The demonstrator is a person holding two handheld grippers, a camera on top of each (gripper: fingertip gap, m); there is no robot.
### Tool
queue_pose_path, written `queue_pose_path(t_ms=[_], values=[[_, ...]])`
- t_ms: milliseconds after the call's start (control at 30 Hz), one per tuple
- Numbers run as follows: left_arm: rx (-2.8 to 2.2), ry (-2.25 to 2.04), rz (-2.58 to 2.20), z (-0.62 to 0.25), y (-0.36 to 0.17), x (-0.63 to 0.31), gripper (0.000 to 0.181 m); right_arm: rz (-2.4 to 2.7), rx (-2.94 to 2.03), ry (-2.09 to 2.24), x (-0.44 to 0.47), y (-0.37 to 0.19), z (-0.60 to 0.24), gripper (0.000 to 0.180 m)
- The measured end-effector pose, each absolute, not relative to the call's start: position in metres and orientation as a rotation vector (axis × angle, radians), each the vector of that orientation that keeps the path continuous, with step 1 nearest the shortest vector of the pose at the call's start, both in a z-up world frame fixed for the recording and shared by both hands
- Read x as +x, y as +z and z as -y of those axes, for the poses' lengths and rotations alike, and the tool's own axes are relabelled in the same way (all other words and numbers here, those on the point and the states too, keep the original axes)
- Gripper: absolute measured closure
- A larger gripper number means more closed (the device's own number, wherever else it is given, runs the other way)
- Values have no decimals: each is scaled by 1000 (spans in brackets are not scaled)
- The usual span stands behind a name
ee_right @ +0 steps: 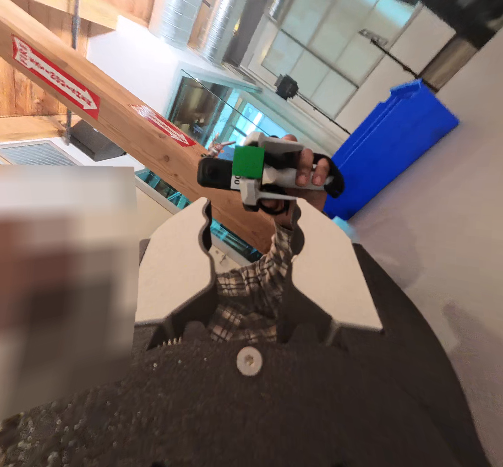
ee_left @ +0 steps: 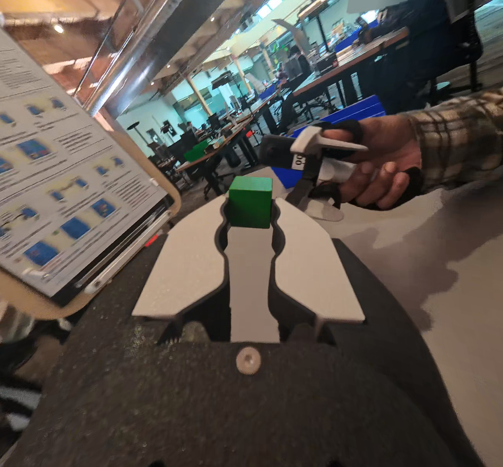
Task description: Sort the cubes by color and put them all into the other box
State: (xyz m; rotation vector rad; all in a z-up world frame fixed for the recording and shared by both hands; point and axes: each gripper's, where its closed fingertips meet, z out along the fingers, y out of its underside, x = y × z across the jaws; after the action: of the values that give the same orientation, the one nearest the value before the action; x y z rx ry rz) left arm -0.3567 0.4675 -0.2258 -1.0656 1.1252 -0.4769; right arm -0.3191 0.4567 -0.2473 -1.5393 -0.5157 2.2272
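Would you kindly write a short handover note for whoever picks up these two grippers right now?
Left gripper: shut on a green cube, held up off the grey table.
Right gripper: open and empty, pointing toward the left one.
A blue box stands on the table beyond the grippers; its inside is hidden.
Done: one green cube picked up.
Left: place it in the target box with its colour group. Other cubes and a second box are not in view, so check the remaining count yourself.

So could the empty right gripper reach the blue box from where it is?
Probably yes: the right gripper is open and empty, and bare table lies between it and the blue box; only the left gripper, holding the green cube, is close by.
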Motion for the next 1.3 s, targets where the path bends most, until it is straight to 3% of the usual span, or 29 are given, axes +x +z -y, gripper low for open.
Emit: queue_pose_path(t_ms=[267, 533, 633, 800, 967, 1133, 1300], values=[[-1000, -558, -1192, -451, -252, -315, 153, 543, -1722, 2223, -327, -253, -447, 131], [-1036, -605, -1189, -450, -263, -314, 153, 672, -1812, 2187, -344, -257, -438, 151], [-1114, -661, -1146, -457, -270, -316, 130, 695, -1854, 2075, -322, -252, -444, 151], [-1233, -749, -1112, -468, -289, -312, 105, 729, -2021, 1437, -206, -238, -496, 151], [-1278, -705, -1165, -470, -307, -300, 106, 838, -2168, 602, -31, -238, -566, 151], [-1325, -666, -1174, -474, -308, -297, 113, 1223, -2216, 164, 81, -290, -599, 150], [-1378, -712, -1166, -472, -302, -290, 116, 1628, -2199, 71, 110, -360, -606, 150]])
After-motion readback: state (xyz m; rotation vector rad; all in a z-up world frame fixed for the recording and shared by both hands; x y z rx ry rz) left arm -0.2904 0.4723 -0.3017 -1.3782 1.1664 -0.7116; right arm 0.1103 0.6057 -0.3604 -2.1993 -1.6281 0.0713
